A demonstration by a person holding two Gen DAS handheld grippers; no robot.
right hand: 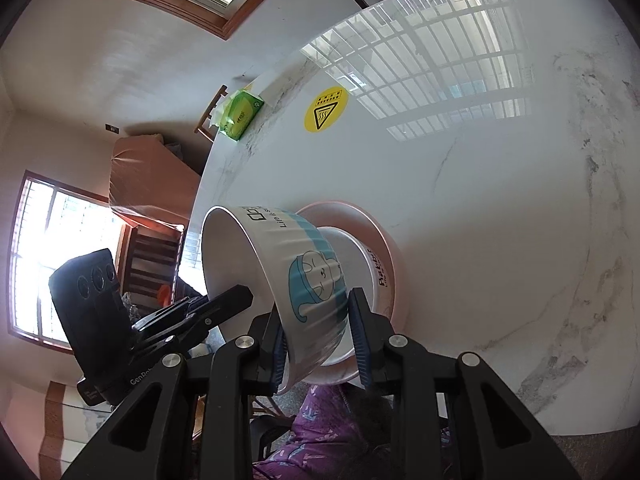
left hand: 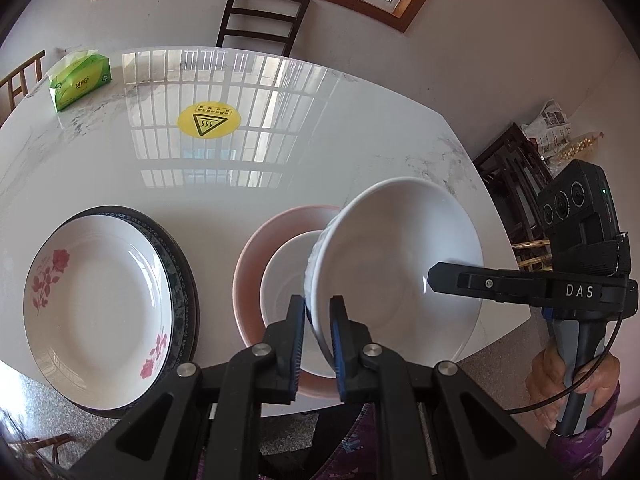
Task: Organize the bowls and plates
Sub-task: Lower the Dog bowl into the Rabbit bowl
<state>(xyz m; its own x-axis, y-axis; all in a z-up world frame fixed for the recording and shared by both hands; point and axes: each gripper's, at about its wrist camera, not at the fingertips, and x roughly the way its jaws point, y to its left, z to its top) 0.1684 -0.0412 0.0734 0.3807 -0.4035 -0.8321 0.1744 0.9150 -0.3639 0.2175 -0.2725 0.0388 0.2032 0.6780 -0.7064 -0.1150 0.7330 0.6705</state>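
A white bowl [left hand: 400,248] with a blue band and a cartoon on its ribbed outside [right hand: 280,256] hangs tilted above the table, held from both sides. My left gripper [left hand: 318,308] is shut on its near rim. My right gripper [right hand: 318,320] is shut on the opposite wall, one finger inside, one outside. Just beneath it a pink bowl [left hand: 248,264] holds a smaller white bowl [left hand: 284,276]. At the left, a rose-patterned plate [left hand: 96,304] lies stacked on a dark-rimmed plate [left hand: 182,280].
The glossy white marble table [left hand: 280,160] carries a green tissue pack [left hand: 80,80] at the far left and a yellow warning sticker [left hand: 209,120] mid-table. A dark chair [left hand: 260,16] stands behind it. A person's hand [left hand: 560,380] grips the right handle.
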